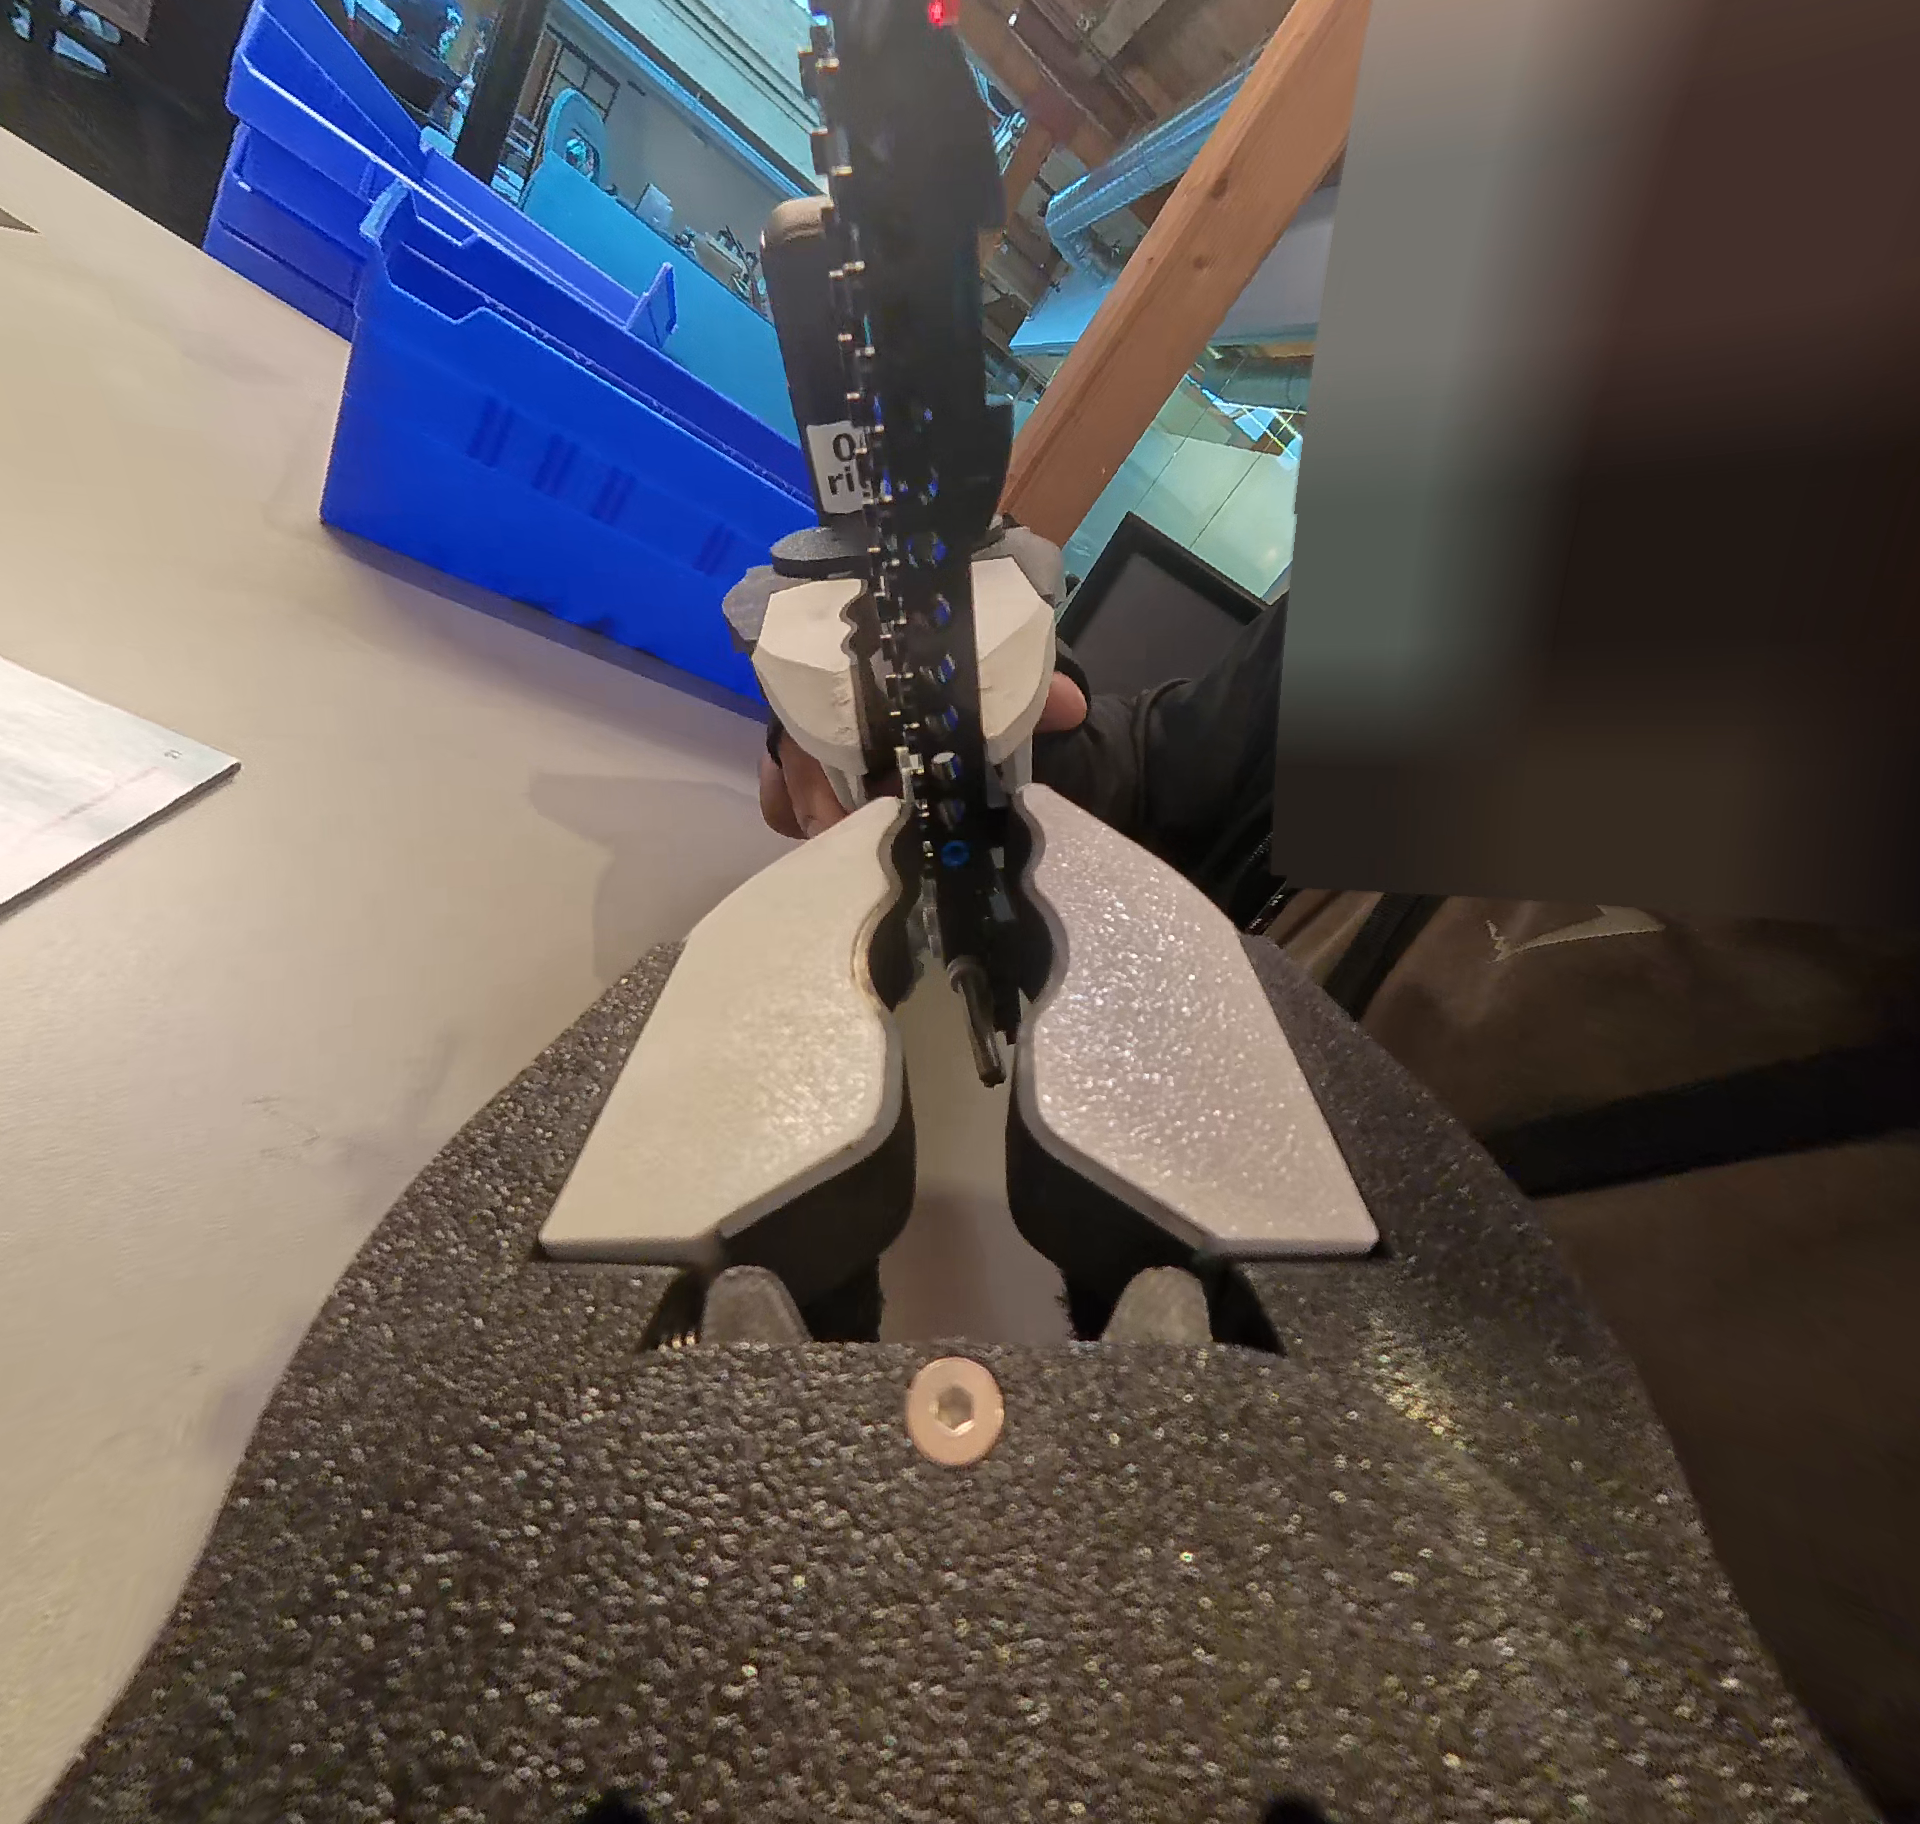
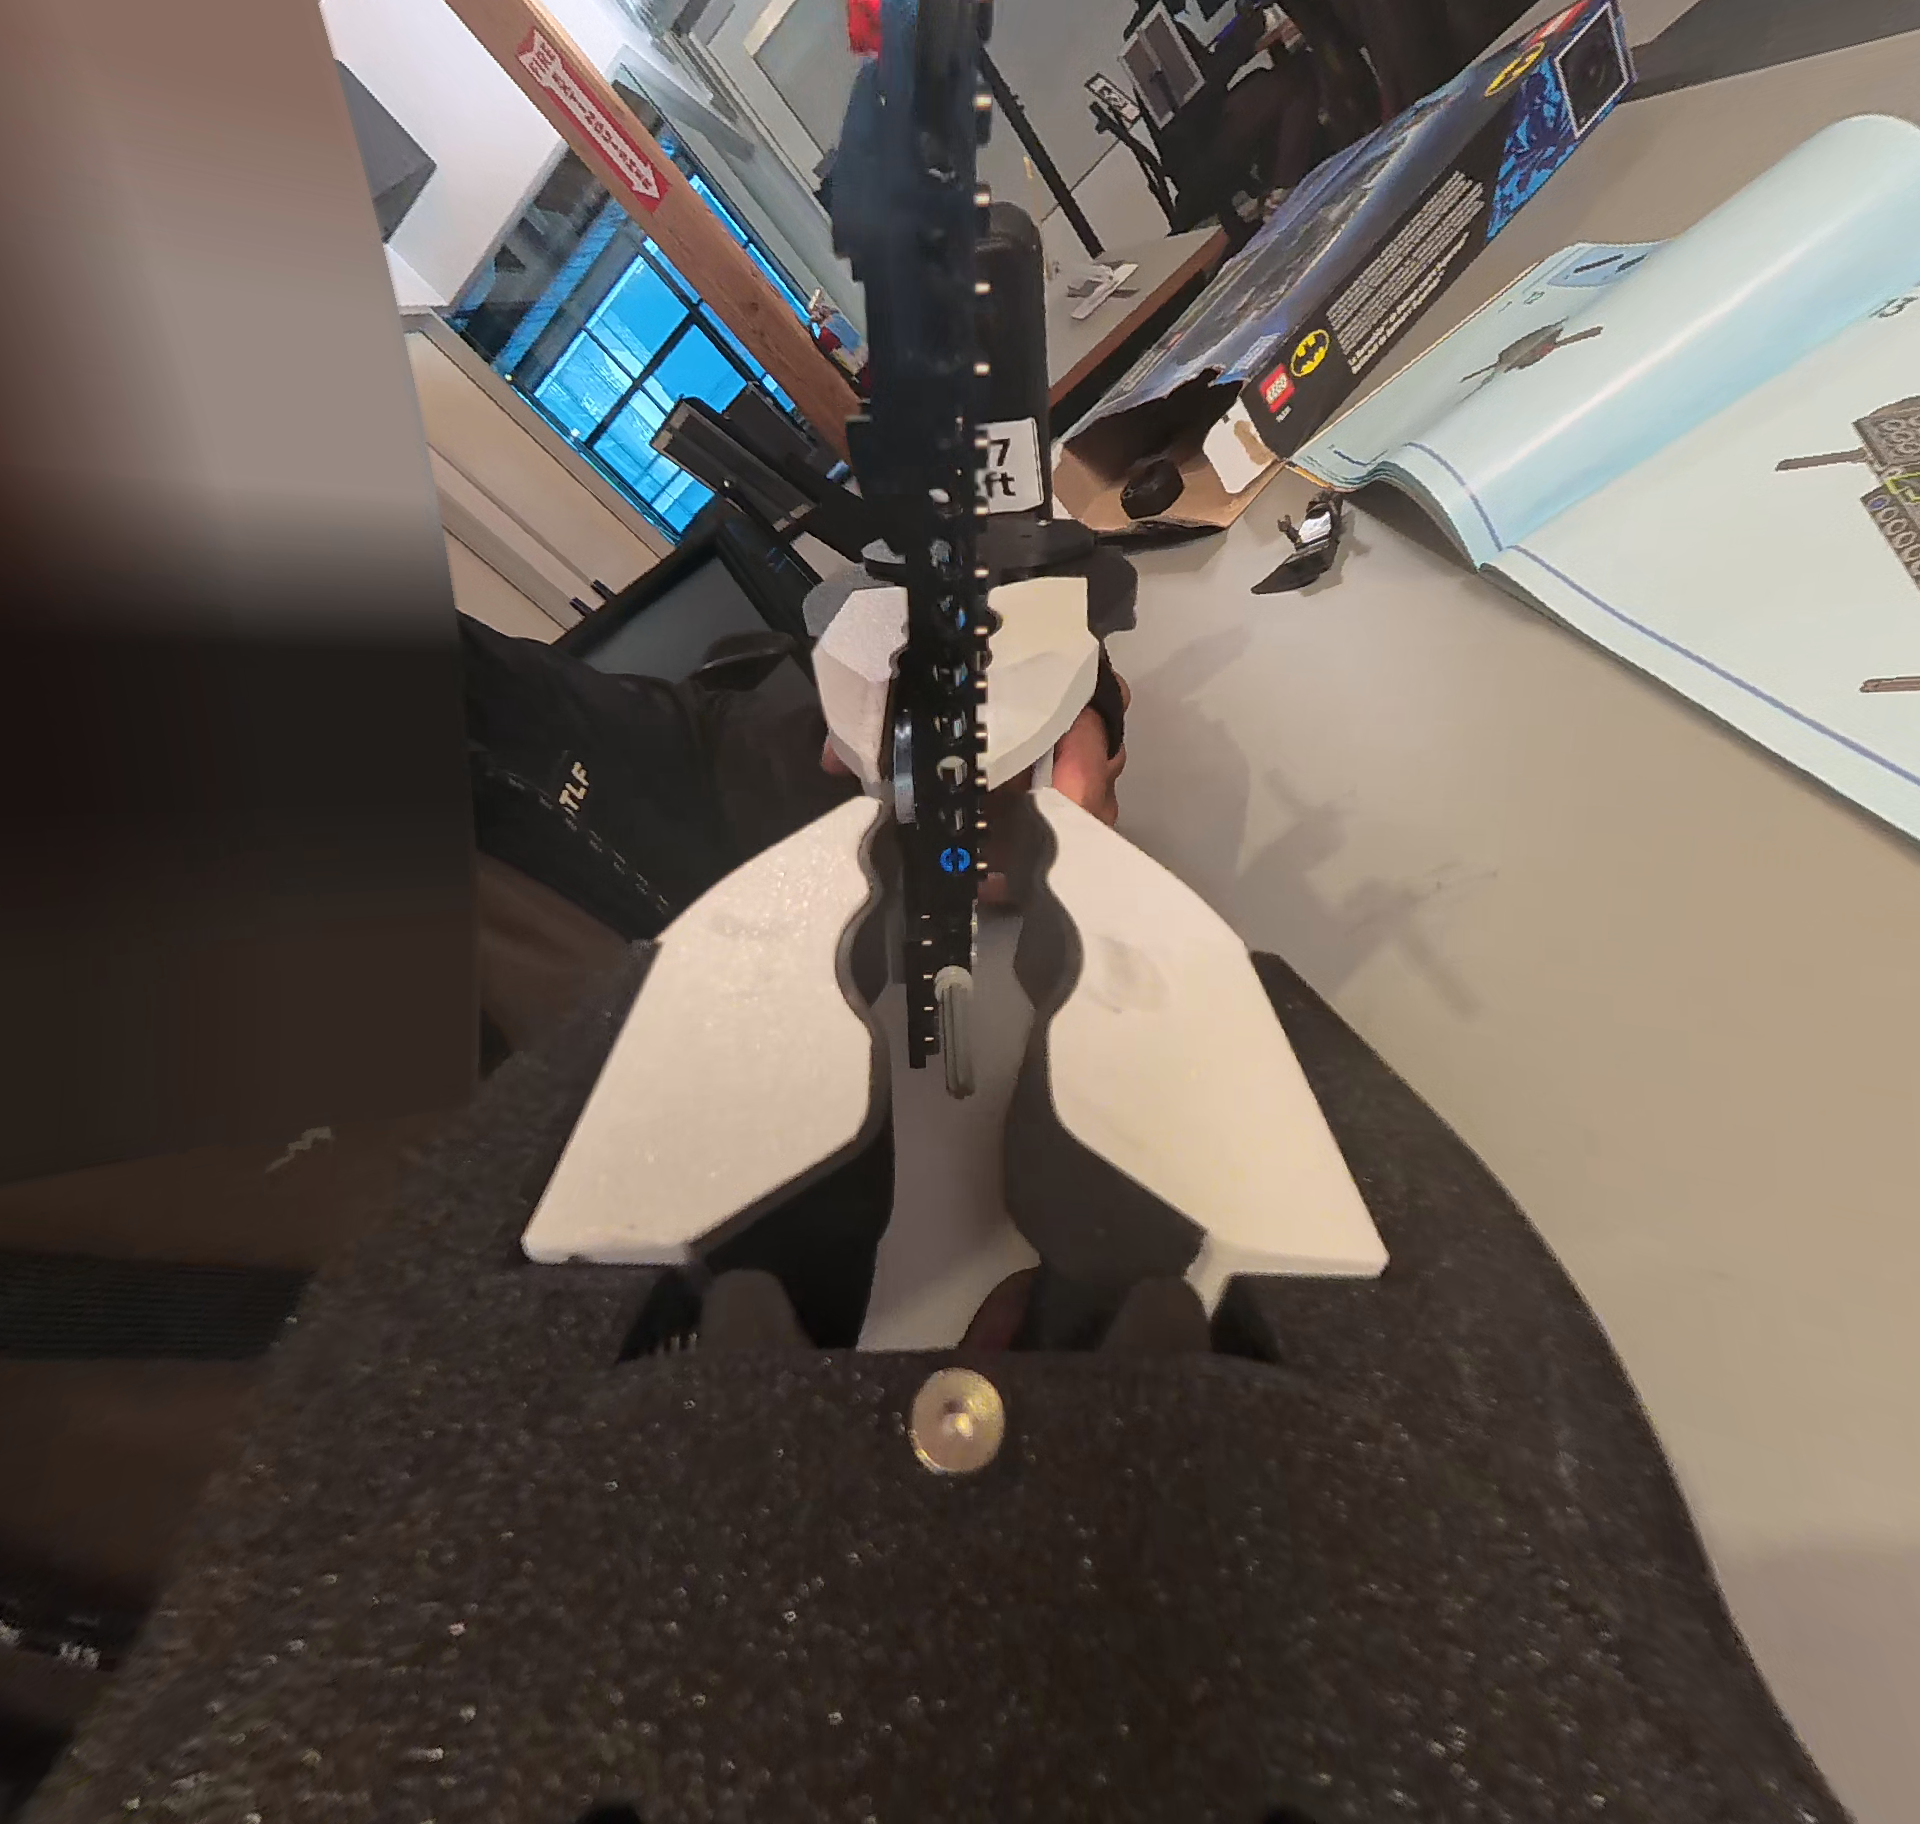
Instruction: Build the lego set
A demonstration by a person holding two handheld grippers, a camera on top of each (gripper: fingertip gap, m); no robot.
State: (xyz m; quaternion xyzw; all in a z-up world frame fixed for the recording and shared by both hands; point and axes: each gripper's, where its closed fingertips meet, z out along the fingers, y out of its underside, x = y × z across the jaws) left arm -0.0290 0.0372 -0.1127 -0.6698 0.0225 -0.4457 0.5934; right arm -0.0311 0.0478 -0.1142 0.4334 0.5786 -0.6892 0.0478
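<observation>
A long black brick-built assembly [image 1: 904, 320] with blue pins and a red piece on top stands on edge between two grippers that face each other above a grey table [image 1: 312, 891]. My left gripper [image 1: 961, 818] is shut on its lower end; the right wrist view shows the left gripper [image 2: 940, 694] with both white fingers pressed against it. My right gripper [image 2: 956, 818] has the assembly [image 2: 925, 268] between its fingers. A gap shows beside its right finger [image 2: 1081, 901], with a hand visible through it. The left wrist view shows the right gripper [image 1: 914, 652] close around the assembly.
Blue plastic bins [image 1: 540, 424] stand on the table at the left. A grey sheet [image 1: 83, 766] lies at the far left. A torn cardboard box [image 2: 1403, 247], an open instruction booklet [image 2: 1714, 444] and small black pieces [image 2: 1309, 548] lie at the right. A person's dark sleeve [image 2: 582, 735] is close behind. The tips of both grippers are at nearly the same place.
</observation>
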